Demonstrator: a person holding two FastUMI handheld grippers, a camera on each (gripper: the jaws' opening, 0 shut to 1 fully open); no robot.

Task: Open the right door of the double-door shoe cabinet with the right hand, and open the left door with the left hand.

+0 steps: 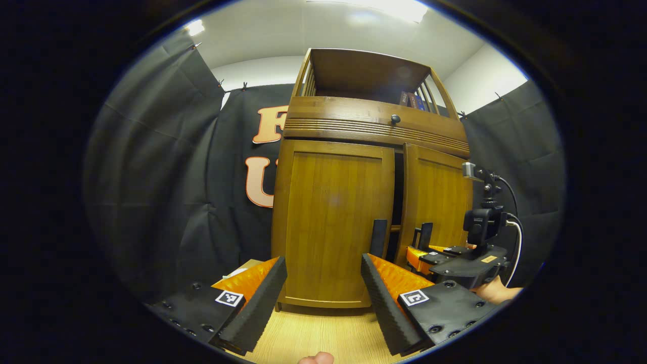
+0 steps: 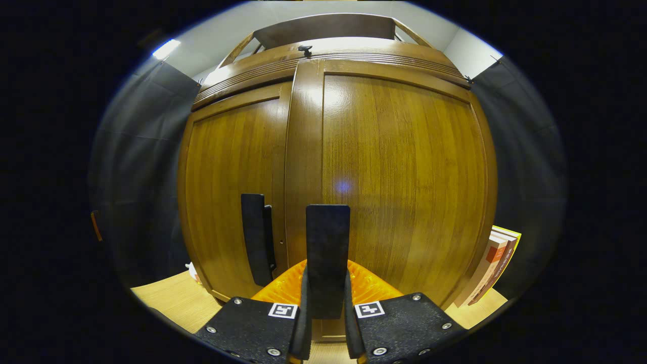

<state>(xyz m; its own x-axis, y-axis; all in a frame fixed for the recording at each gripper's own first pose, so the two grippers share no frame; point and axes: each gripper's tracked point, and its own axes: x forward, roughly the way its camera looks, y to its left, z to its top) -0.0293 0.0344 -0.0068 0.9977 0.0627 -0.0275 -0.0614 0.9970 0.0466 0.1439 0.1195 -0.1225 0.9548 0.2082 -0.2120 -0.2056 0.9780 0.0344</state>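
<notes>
Wood-brown and glossy, the shoe cabinet [image 1: 354,202] stands on a pale wooden table [image 1: 323,338] against the black cloth wall, with an open railed shelf on top and a small dark knob [image 1: 395,119] on the band above its two doors. In the left gripper view the left door [image 1: 331,222] lies flush and closed, while the right door [image 1: 437,207] stands slightly ajar, a dark gap showing between the two. The left gripper [image 1: 323,283] hangs in front of the left door, its fingers spread wide with nothing between them, clear of the black left door handle [image 1: 378,237]. The right gripper [image 2: 326,303], seen in its own view, has its fingers drawn narrow and pressed on both sides of the black right door handle [image 2: 327,253]. From the left gripper view that gripper sits at the right door's inner edge, a hand [image 1: 498,292] behind it. Some books [image 2: 488,275] lean beside the cabinet's right side.
</notes>
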